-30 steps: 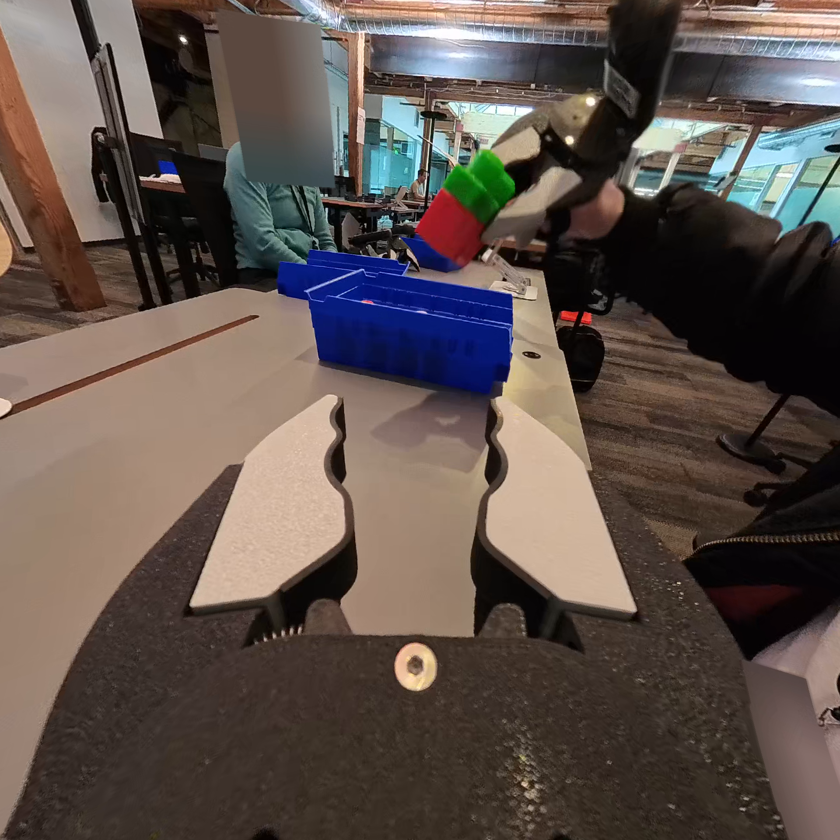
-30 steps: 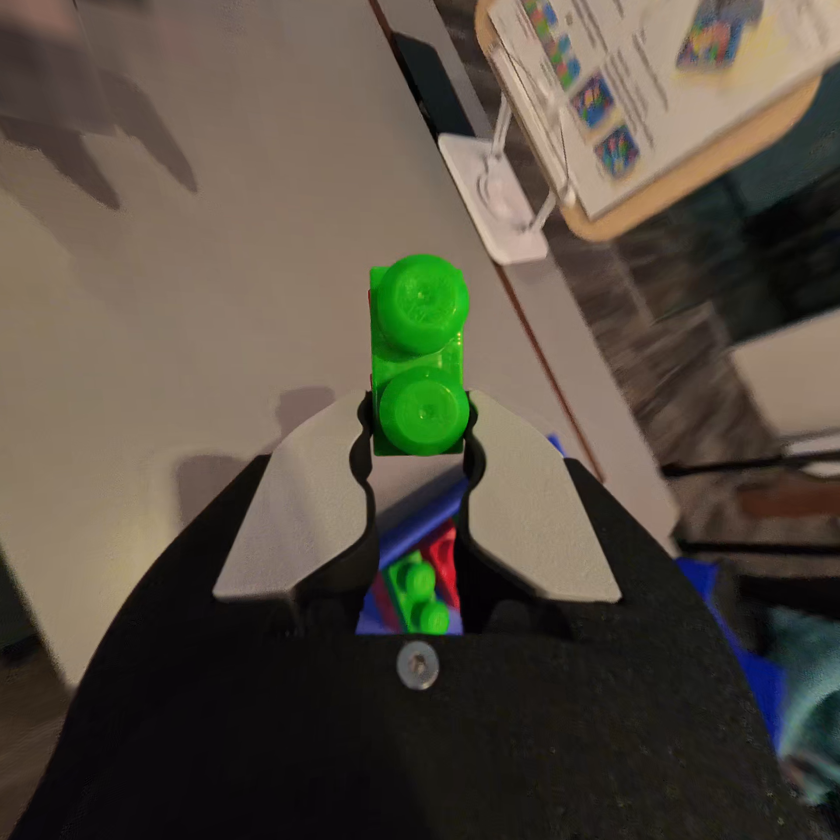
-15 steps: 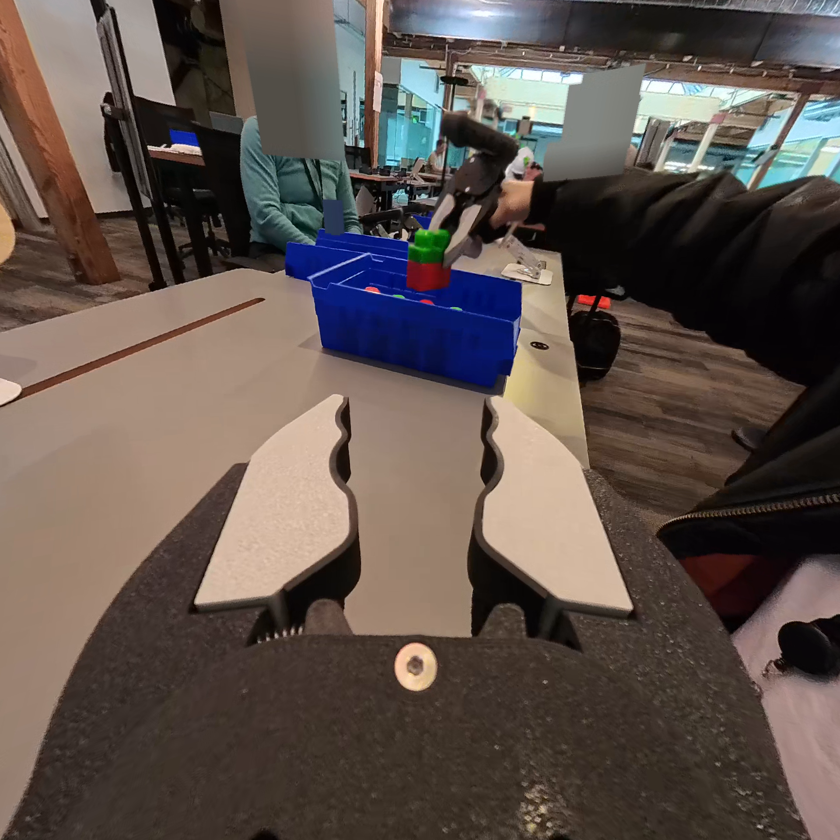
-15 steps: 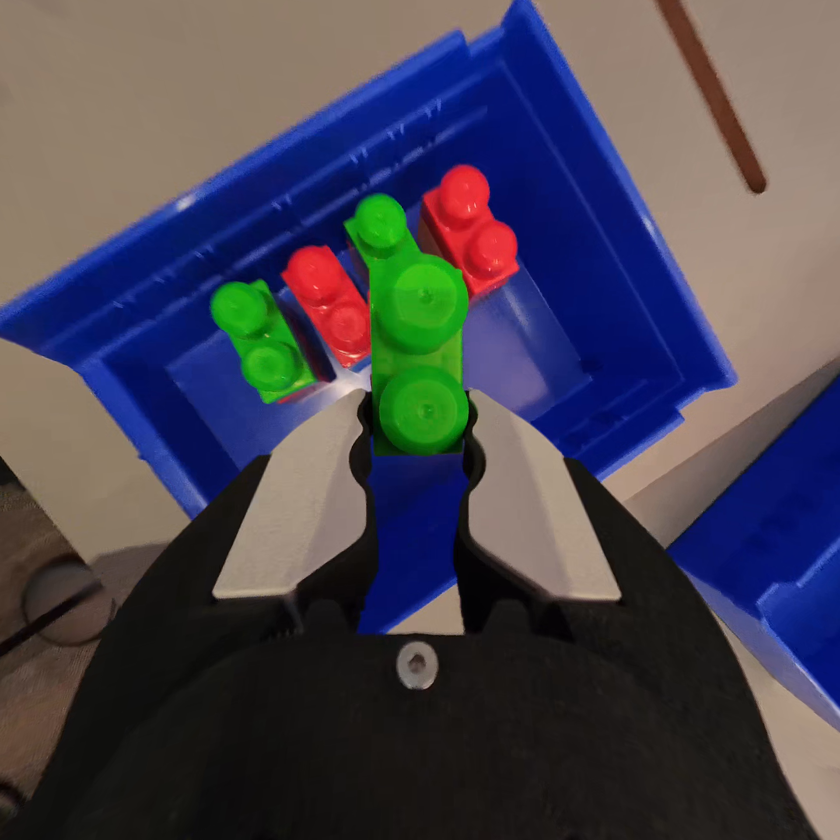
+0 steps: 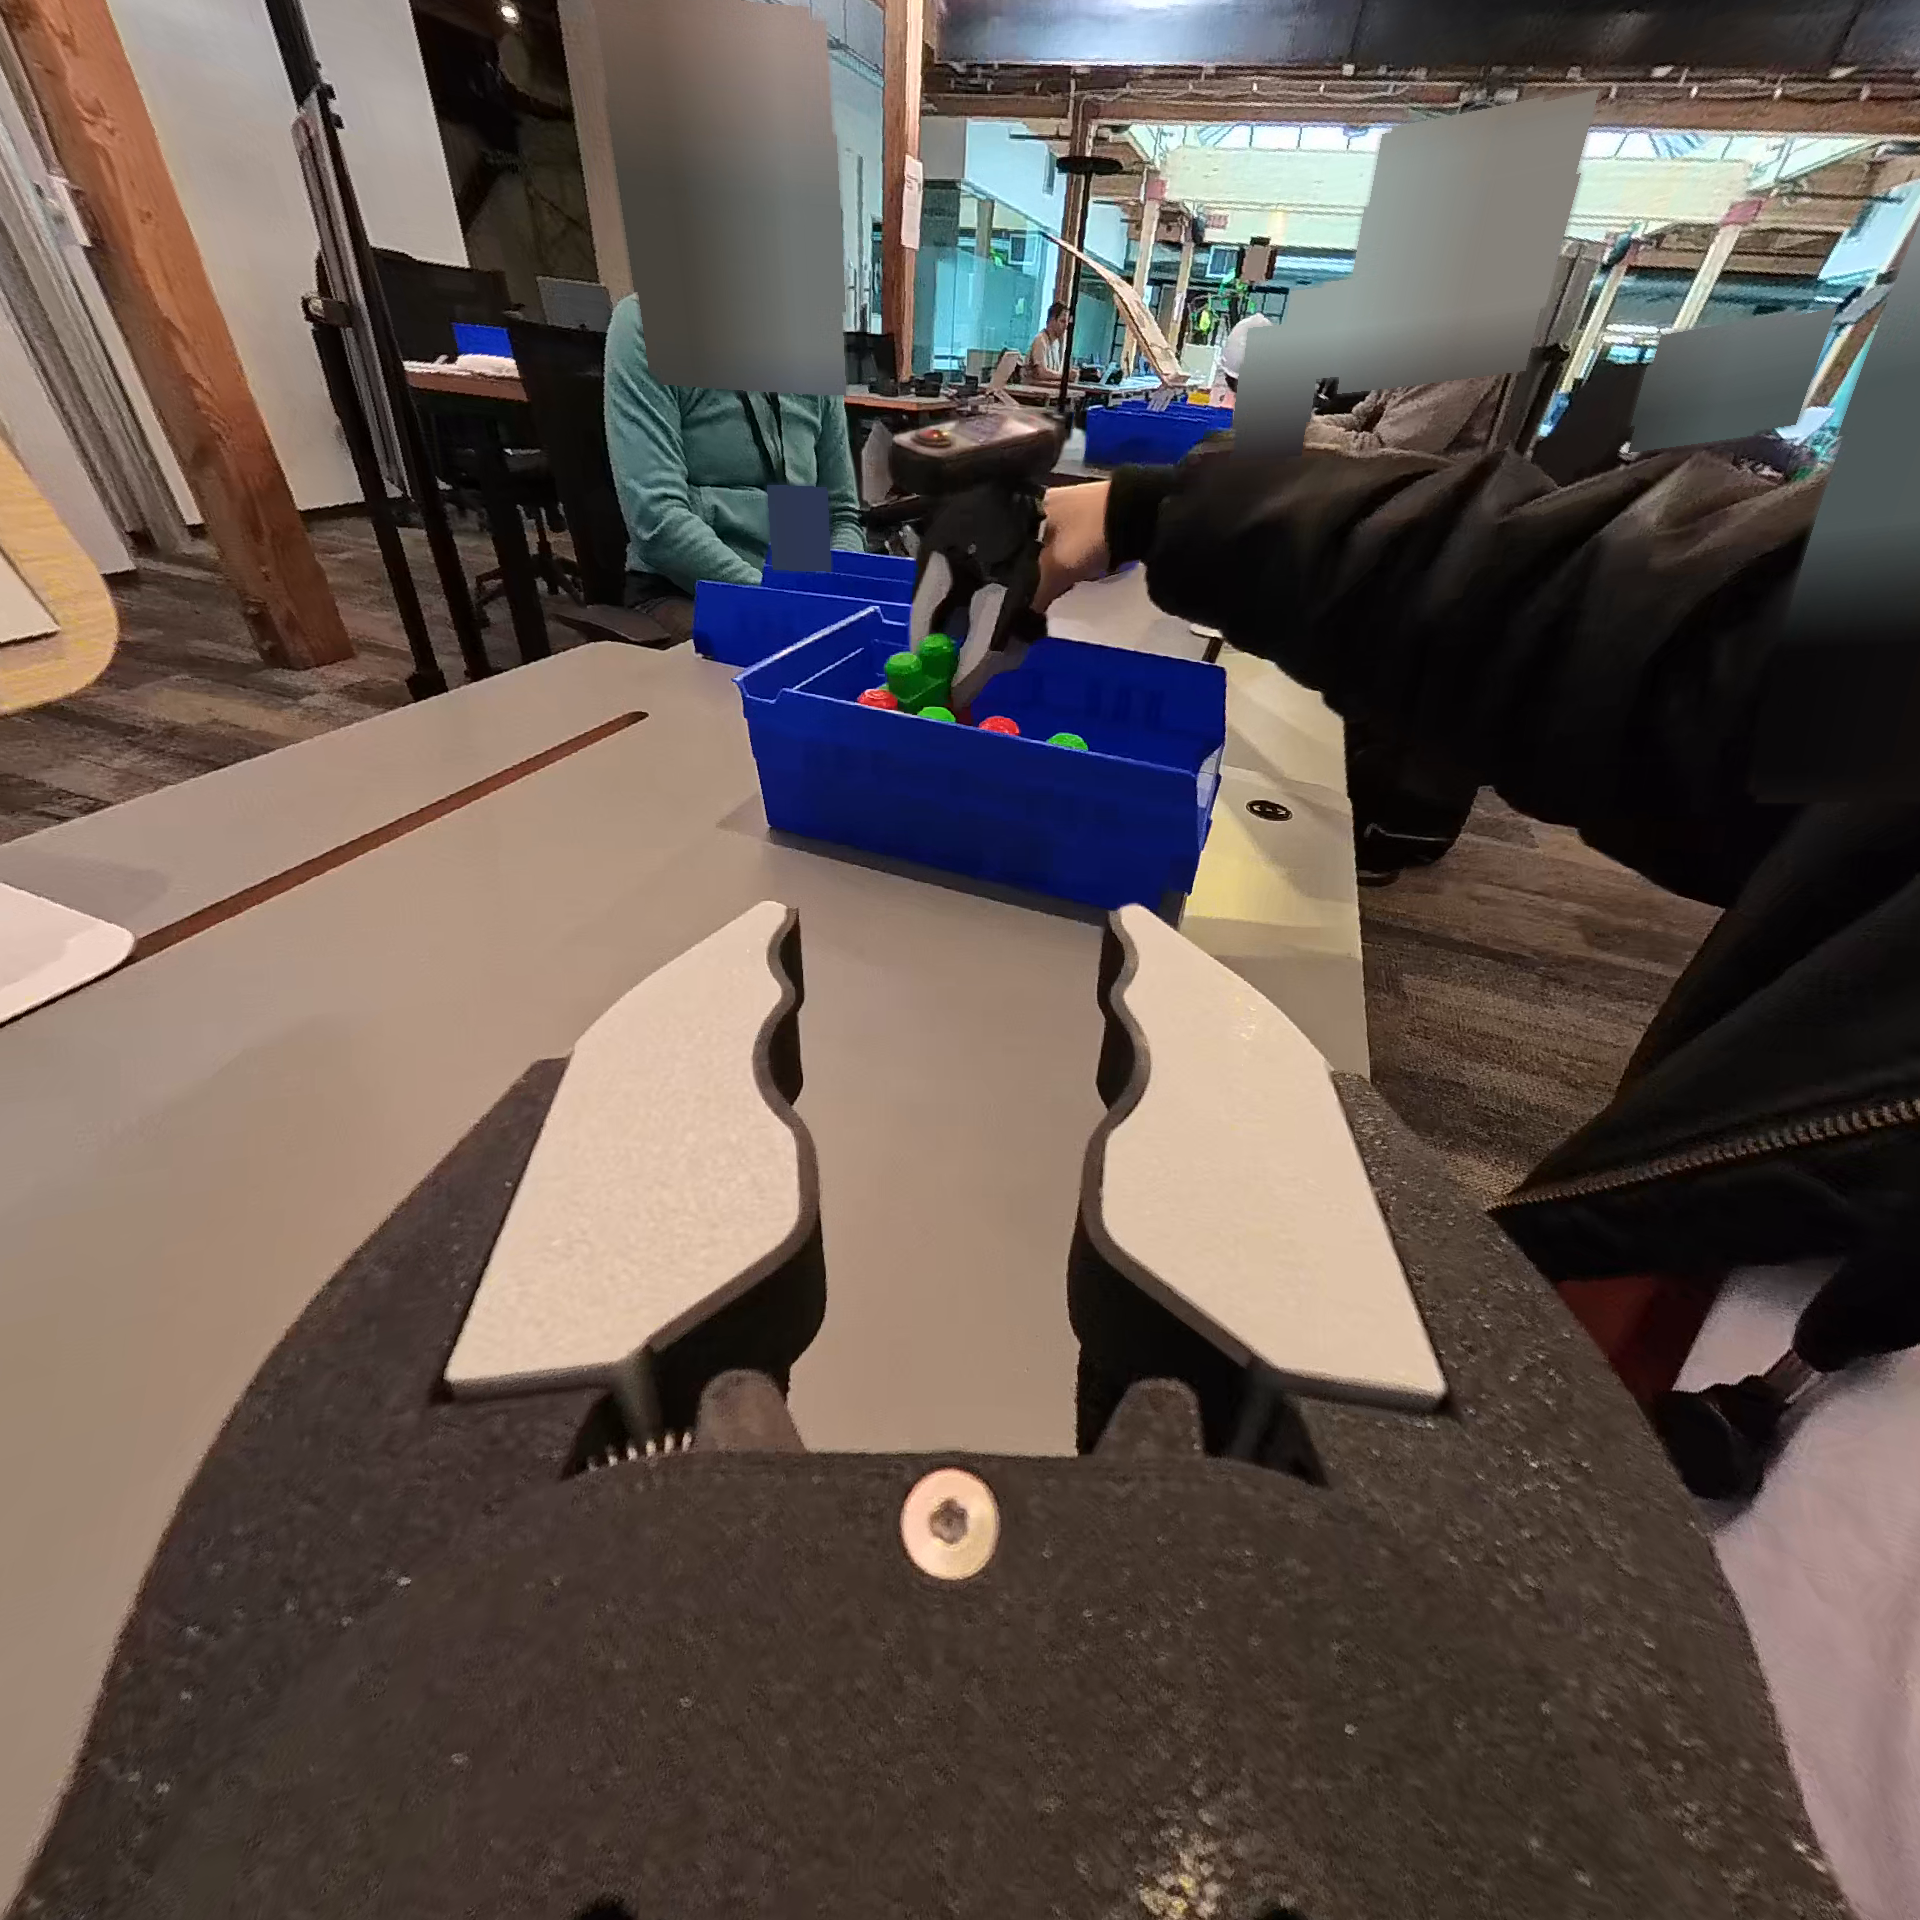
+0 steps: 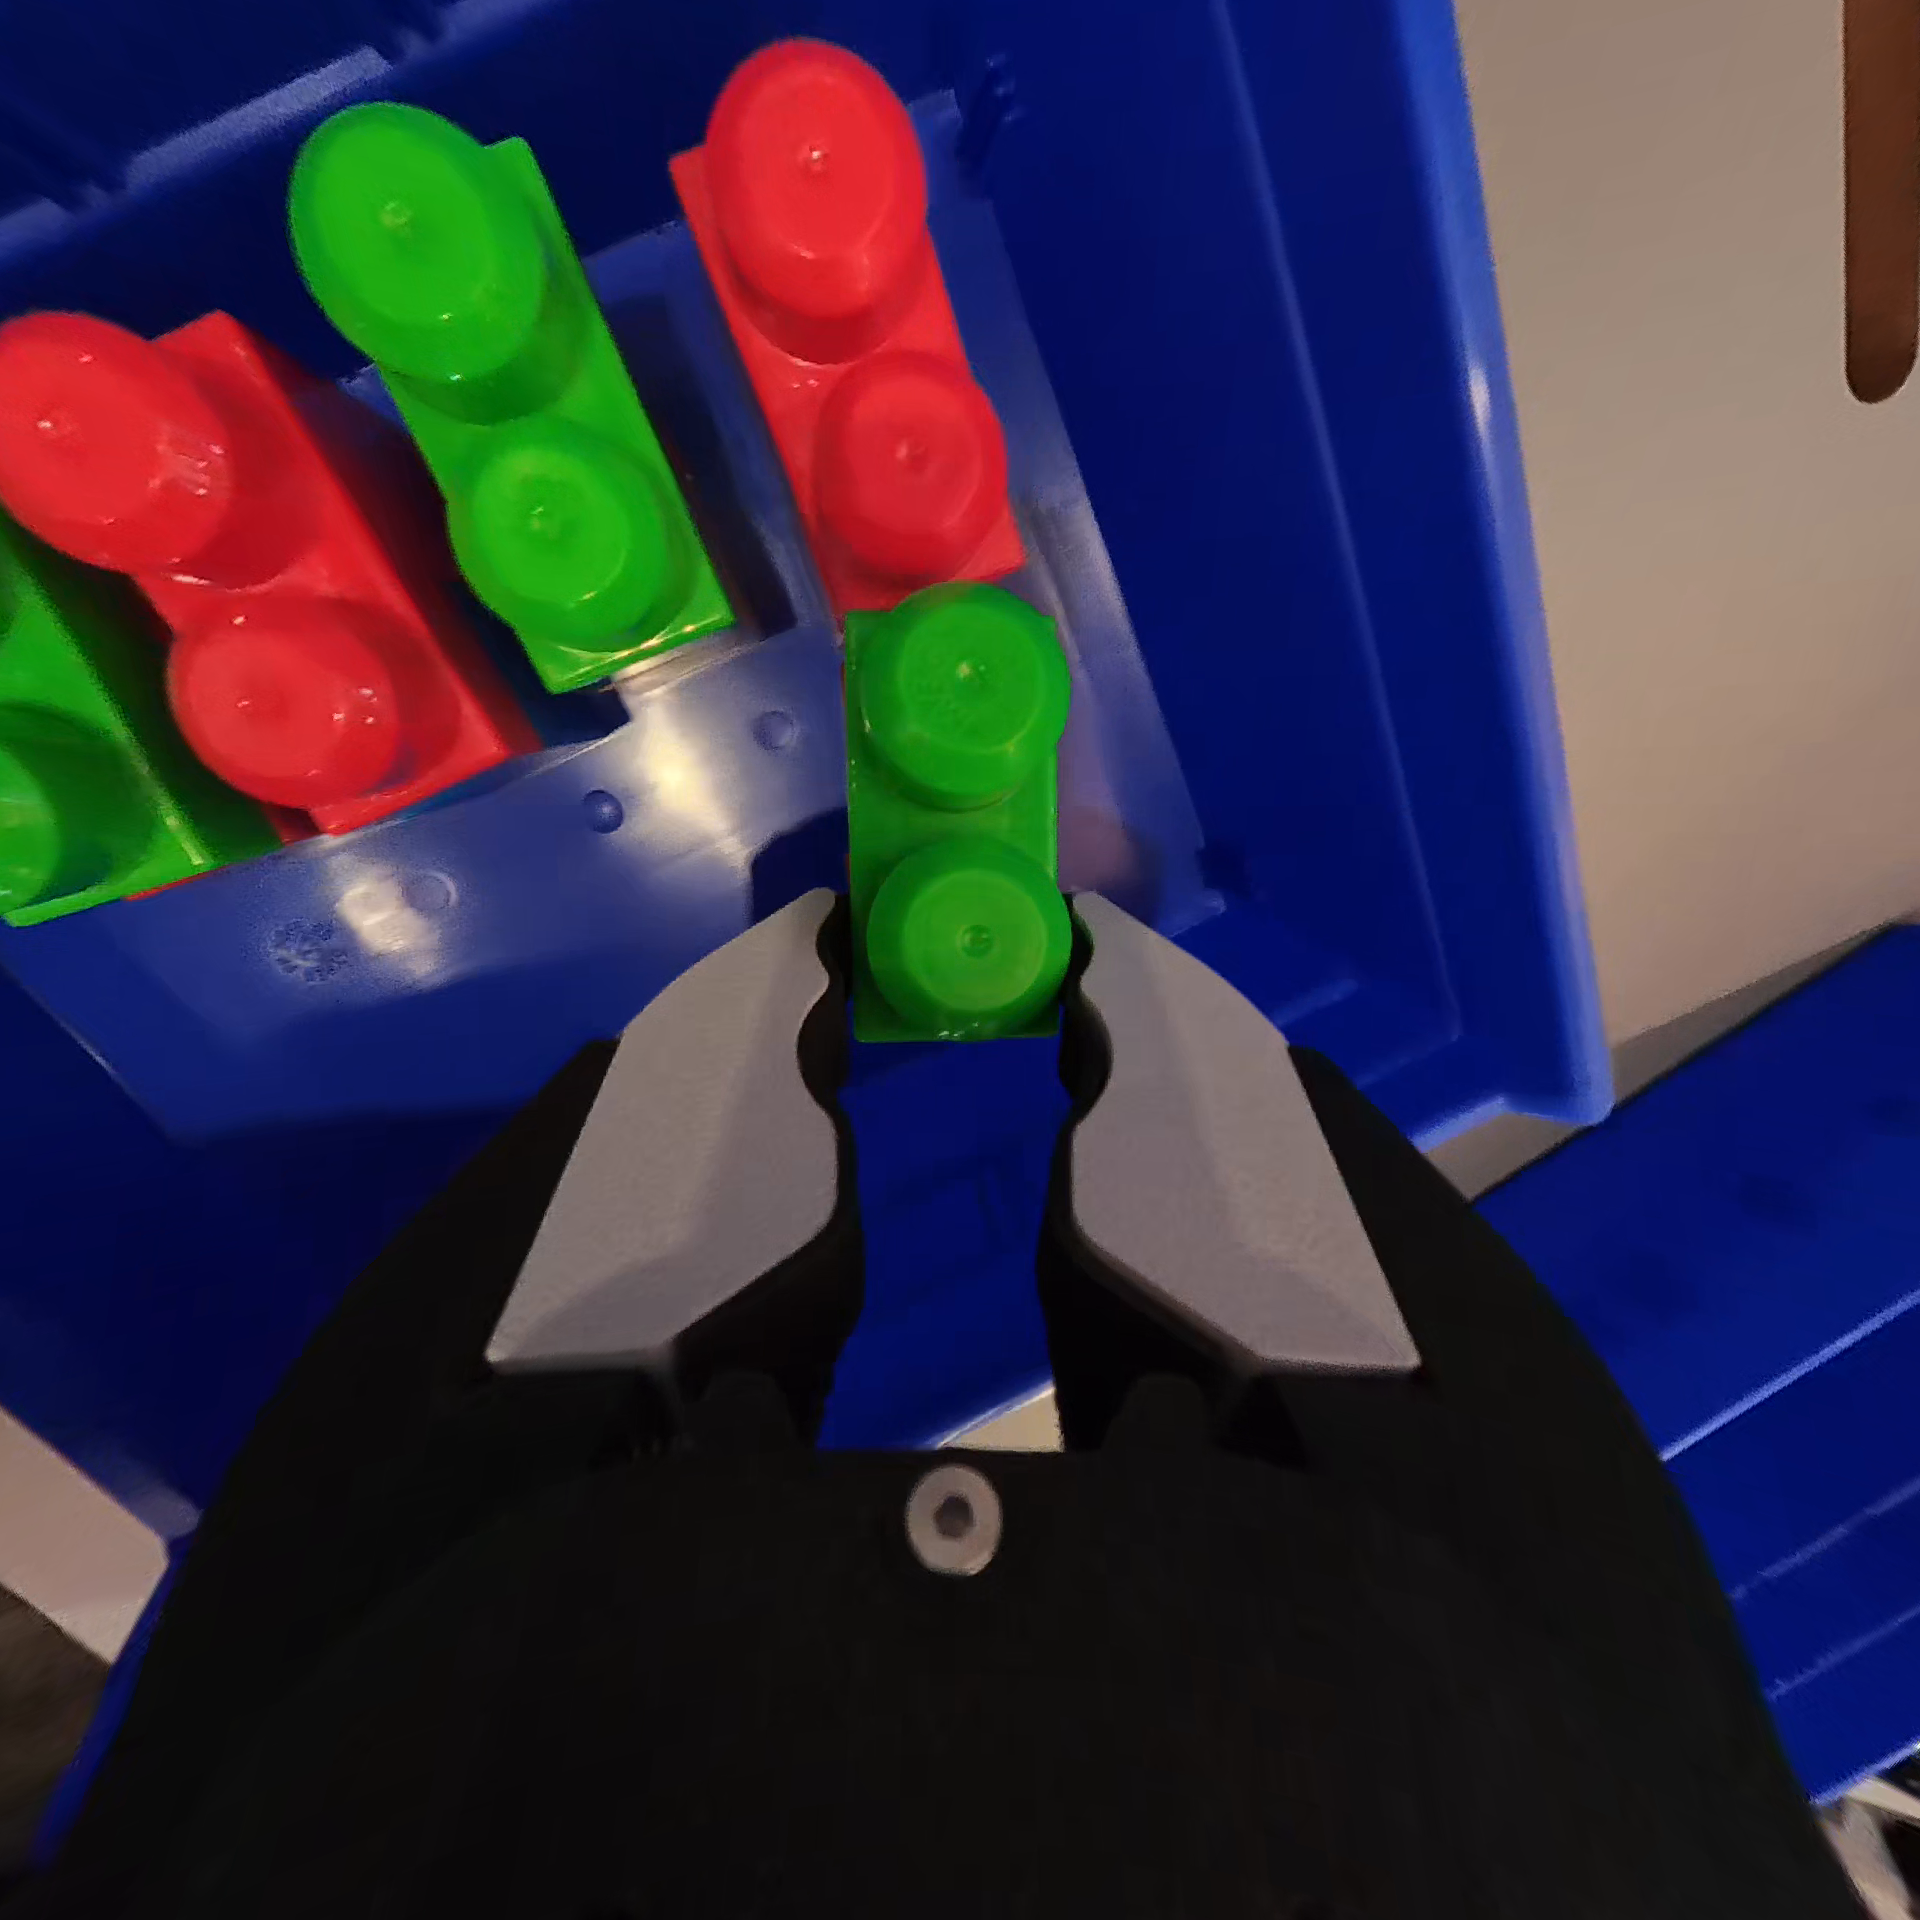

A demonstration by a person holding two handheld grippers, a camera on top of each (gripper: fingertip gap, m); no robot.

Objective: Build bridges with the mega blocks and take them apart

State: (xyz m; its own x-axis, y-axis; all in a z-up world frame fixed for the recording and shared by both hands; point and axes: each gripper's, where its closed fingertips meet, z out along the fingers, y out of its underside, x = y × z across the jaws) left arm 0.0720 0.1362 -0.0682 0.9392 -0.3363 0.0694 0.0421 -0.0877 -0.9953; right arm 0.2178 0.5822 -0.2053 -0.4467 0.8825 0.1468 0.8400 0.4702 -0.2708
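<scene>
right gripper (image 6: 956, 961) lowered into blue bin (image 6: 1351, 623), clamped on green block (image 6: 956, 821), left gripper (image 5: 951, 1023) spread empty over tabletop (image 5: 312, 1039)

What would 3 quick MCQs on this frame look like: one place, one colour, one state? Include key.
1. Where is the right gripper?
A. Over the bare table
B. Over the blue bin
C. On the floor

2. What colour is the block in the right gripper?
A. Yellow
B. Red
C. Green

3. What state is the left gripper in?
A. Open, holding nothing
B. Shut on a red block
C. Shut on the bin's rim

Key:
1 B, bin floor and walls lie behind its fingertips.
2 C, its two studs show green between the fingers.
3 A, grey table shows through the wide gap.
</scene>
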